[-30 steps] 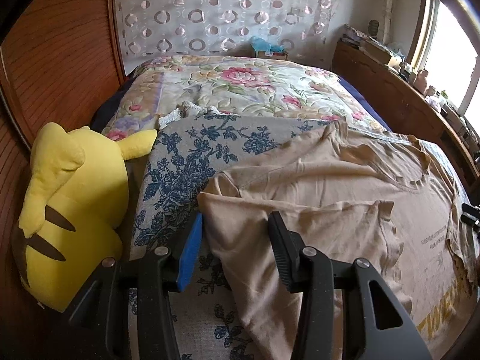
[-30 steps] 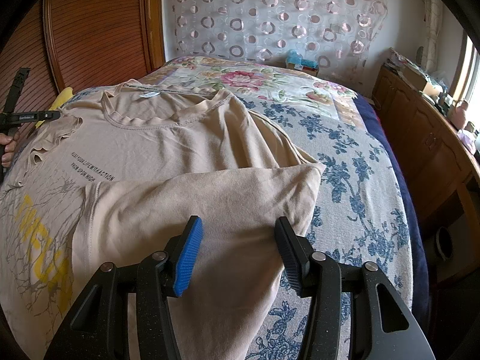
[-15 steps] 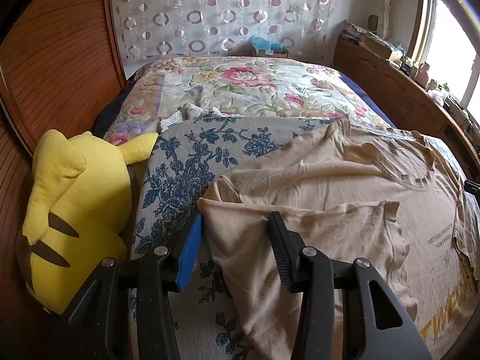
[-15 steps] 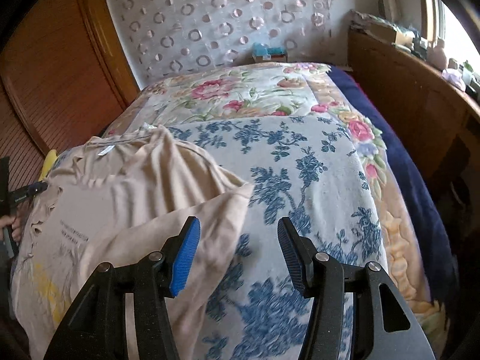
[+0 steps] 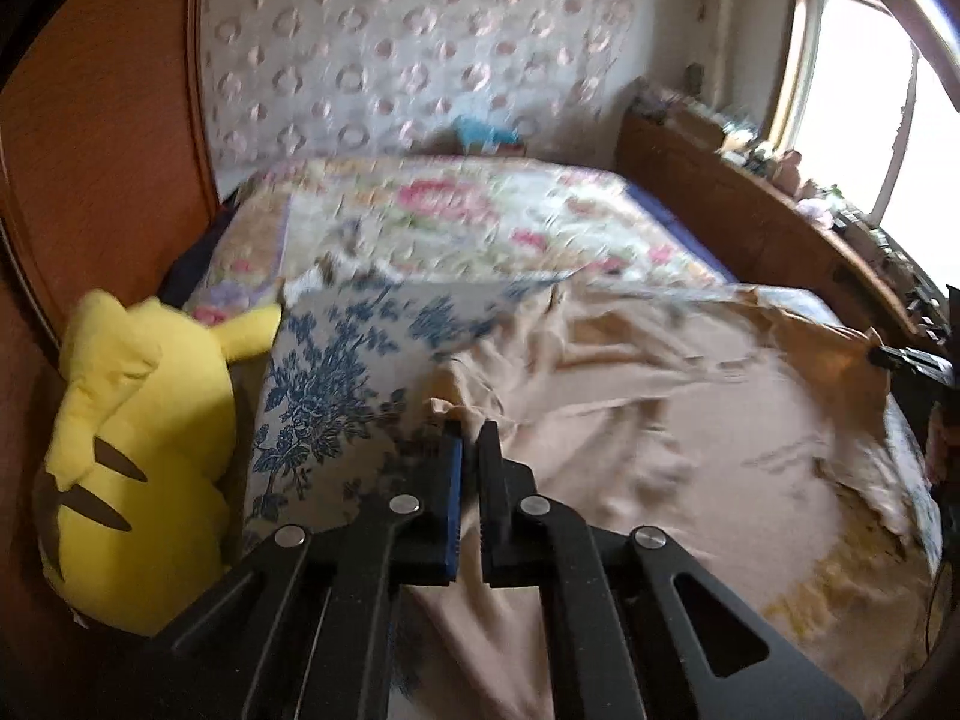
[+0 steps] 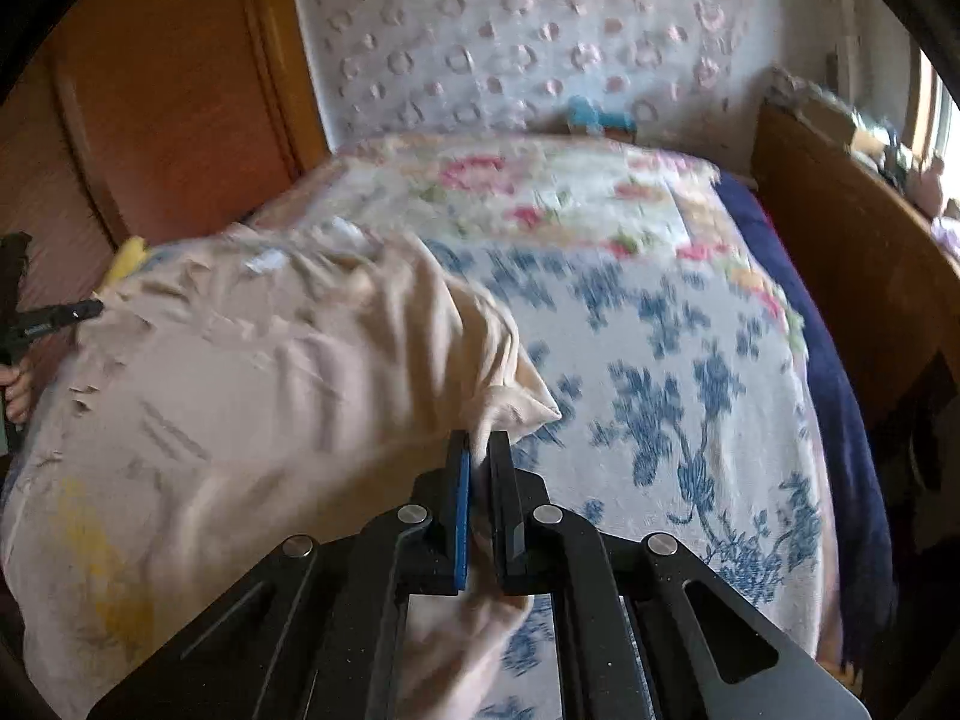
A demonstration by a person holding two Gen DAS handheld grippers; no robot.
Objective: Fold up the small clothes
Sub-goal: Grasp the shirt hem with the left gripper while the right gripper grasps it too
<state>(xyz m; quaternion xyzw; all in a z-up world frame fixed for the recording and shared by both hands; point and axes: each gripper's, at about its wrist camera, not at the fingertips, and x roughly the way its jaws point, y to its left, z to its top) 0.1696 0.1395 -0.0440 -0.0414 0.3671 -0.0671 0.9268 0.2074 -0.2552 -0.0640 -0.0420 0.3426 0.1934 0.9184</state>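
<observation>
**A bedroom bed, and a T-shirt pinched at both sides**

The bedspread point(image 6: 690, 372), white with blue flowers, covers a bed set between a wooden wardrobe and a window ledge, and it serves as the folding surface. Both views are smeared by motion, so fine detail is lost.

The left gripper point(image 5: 470, 450) has its jaws drawn almost together, with a bunch of beige cloth caught at their tips. The right gripper point(image 6: 480, 450) is likewise pinched narrow on a fold of the same cloth, which runs down between the fingers and hangs below them. From those two pinches the T-shirt point(image 5: 660, 438) spreads across the middle of the bed, rumpled and ridged, with a yellow print near its lower part. A yellow plush toy point(image 5: 132, 456) sits at the bed's edge, just beside the left gripper and clear of the shirt.

The shirt looks thin, light and completely limp. It should lift with little effort, but it will sag and crease wherever it is unsupported. It is best held at the side edges or corners, pinching all layers of a fold together. The main risks I see are a shallow bite slipping off and the cloth dragging the bedspread into wrinkles.
</observation>
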